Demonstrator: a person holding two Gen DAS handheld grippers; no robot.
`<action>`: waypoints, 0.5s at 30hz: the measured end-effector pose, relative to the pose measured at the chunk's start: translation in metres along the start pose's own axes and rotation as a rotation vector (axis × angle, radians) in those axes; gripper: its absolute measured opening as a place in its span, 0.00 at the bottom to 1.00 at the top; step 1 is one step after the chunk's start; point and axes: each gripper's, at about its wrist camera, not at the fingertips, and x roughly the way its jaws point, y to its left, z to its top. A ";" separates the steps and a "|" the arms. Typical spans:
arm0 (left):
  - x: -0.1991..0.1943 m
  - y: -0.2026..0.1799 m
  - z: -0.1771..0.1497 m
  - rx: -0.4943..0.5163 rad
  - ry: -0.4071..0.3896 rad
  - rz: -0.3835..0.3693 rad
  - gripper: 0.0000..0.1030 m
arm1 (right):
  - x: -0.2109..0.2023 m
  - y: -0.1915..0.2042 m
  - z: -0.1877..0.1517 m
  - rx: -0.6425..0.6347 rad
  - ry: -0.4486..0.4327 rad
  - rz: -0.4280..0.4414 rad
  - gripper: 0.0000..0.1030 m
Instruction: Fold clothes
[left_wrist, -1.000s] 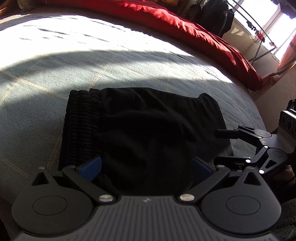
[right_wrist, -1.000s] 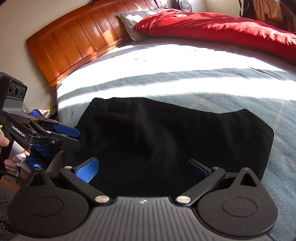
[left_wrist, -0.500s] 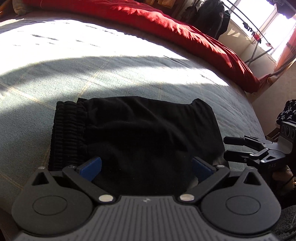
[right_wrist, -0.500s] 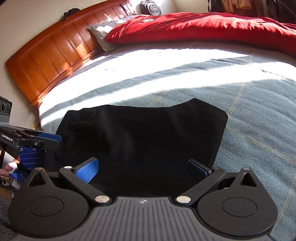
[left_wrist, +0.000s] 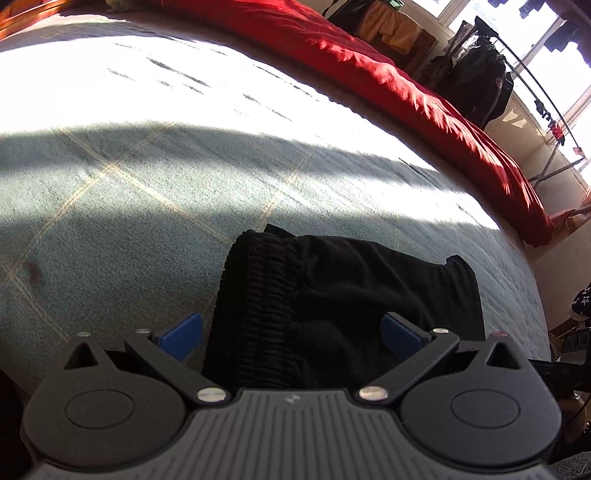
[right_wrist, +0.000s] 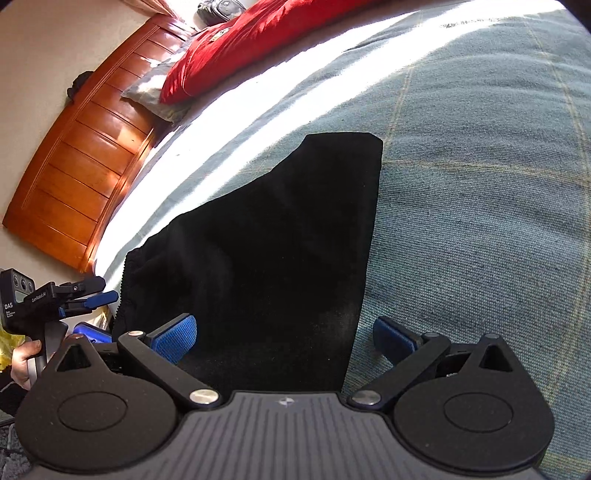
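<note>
Right now both sets of tongs hover low over the near edge of the bed (left_wrist: 147, 192), each spread wide and gripping nothing. The left tongs (left_wrist: 291, 334) point across the bed toward the red duvet (left_wrist: 406, 85), their blue pads (left_wrist: 183, 336) either side of the ribbed waistband end of the black garment (left_wrist: 351, 295); whether the pads touch the cloth I cannot tell. The right tongs (right_wrist: 284, 338) are tilted, aimed up the bed toward the wooden headboard (right_wrist: 85, 173), with one pad over the black cloth and the other over the bare blue-green bedcover (right_wrist: 480, 221). In the right-wrist view the left tongs (right_wrist: 99, 293) show side-on at the bed's corner, a hand (right_wrist: 24, 360) wrapped around the handle below.

The black garment (right_wrist: 266, 240) lies flat near the foot-side edge, folded into a compact block. Its gathered elastic waistband (left_wrist: 258, 306) forms one end, thick and ridged; the other end is a smooth, straight edge. It sits in shade, with a bright band of sunlight across the cover beyond.
</note>
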 end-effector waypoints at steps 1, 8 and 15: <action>0.002 0.005 0.001 -0.018 0.008 -0.018 0.99 | 0.002 0.000 0.001 0.006 0.002 0.008 1.00; 0.033 0.037 0.004 -0.132 0.100 -0.127 0.99 | 0.017 -0.001 0.007 0.024 0.032 0.020 1.00; 0.061 0.048 0.023 -0.163 0.180 -0.237 0.99 | 0.023 -0.005 0.011 0.044 0.034 0.038 1.00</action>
